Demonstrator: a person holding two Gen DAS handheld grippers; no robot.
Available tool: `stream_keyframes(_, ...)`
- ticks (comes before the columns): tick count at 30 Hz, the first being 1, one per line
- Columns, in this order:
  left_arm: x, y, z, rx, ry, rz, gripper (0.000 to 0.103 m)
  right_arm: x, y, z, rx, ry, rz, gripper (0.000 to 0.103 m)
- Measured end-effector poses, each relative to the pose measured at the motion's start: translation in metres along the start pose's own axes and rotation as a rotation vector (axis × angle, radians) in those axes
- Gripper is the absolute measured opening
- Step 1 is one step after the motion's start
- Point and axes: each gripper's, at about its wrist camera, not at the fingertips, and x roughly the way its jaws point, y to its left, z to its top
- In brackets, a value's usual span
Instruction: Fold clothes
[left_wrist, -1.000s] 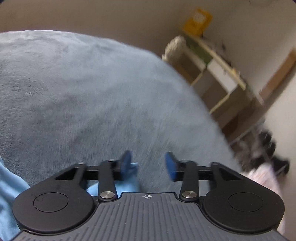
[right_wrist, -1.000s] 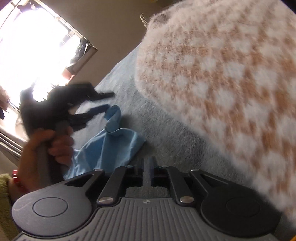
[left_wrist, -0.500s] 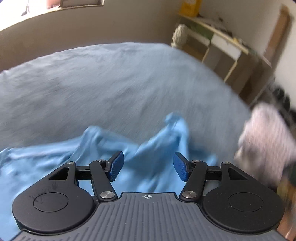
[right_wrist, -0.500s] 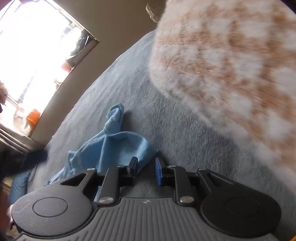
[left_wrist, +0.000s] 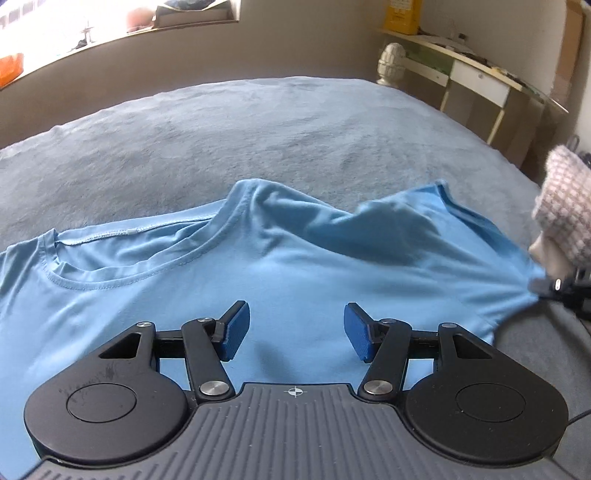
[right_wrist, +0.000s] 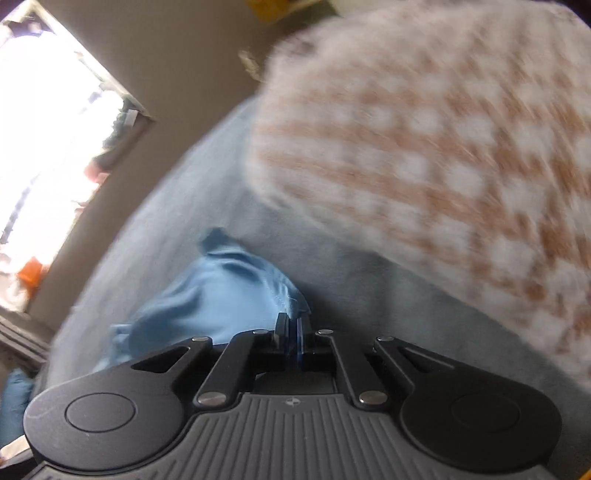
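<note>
A light blue T-shirt (left_wrist: 295, 266) lies rumpled on the grey-blue bed blanket (left_wrist: 221, 140), its neckline to the left. My left gripper (left_wrist: 295, 328) is open just above the shirt's chest, with nothing between its blue pads. The right gripper (right_wrist: 291, 325) is shut on the hem of the shirt's sleeve (right_wrist: 221, 295). In the left wrist view the right gripper (left_wrist: 554, 286) pinches the shirt's right end and pulls the cloth taut. A person's knitted white-and-tan sleeve (right_wrist: 443, 166) fills the upper right of the right wrist view.
The blanket stretches wide beyond the shirt. A wooden shelf unit (left_wrist: 480, 74) with a yellow box (left_wrist: 400, 14) stands at the back right, beside a bedpost knob (left_wrist: 391, 64). A window sill (left_wrist: 110, 26) runs along the back wall.
The left gripper swung from bare blanket to over the spread shirt. The right gripper's jaws parted a little at the sleeve edge, then shut on it.
</note>
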Motion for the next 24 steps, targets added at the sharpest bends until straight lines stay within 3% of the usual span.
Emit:
stream_keyframes(3, -0.001, 0.006, 0.001, -0.027, -0.021, -0.007, 0.057, 0.002, 0.003, -0.003, -0.006, 0.015, -0.057, 0.006)
stream_keyframes(6, -0.002, 0.012, 0.004, -0.050, -0.055, -0.008, 0.057, -0.014, 0.029, -0.008, -0.134, -0.018, -0.105, 0.009)
stream_keyframes(9, 0.005, 0.018, 0.007, -0.071, -0.068, -0.002, 0.057, -0.030, 0.057, -0.009, -0.332, -0.060, -0.083, 0.013)
stream_keyframes(11, 0.011, 0.021, 0.009, -0.090, -0.069, 0.011, 0.057, -0.033, 0.078, -0.005, -0.483, -0.094, -0.055, 0.022)
stream_keyframes(13, 0.017, 0.024, 0.011, -0.104, -0.077, 0.033, 0.057, -0.013, 0.102, 0.003, -0.623, -0.105, -0.030, 0.034)
stream_keyframes(15, 0.023, 0.027, 0.011, -0.112, -0.082, 0.062, 0.057, 0.019, 0.119, 0.012, -0.731, -0.085, -0.045, 0.034)
stream_keyframes(19, 0.032, 0.033, 0.004, -0.151, -0.068, 0.085, 0.057, 0.073, 0.129, 0.029, -0.796, -0.074, -0.121, 0.030)
stream_keyframes(21, 0.033, 0.035, -0.001, -0.147, -0.070, 0.092, 0.057, 0.094, 0.122, 0.039, -0.780, -0.044, -0.165, 0.016)
stream_keyframes(23, 0.032, 0.036, -0.003, -0.144, -0.077, 0.093, 0.057, 0.099, 0.116, 0.048, -0.748, -0.089, -0.248, 0.000)
stream_keyframes(24, 0.032, 0.036, -0.003, -0.145, -0.080, 0.092, 0.057, 0.101, 0.113, 0.052, -0.732, -0.112, -0.288, 0.000)
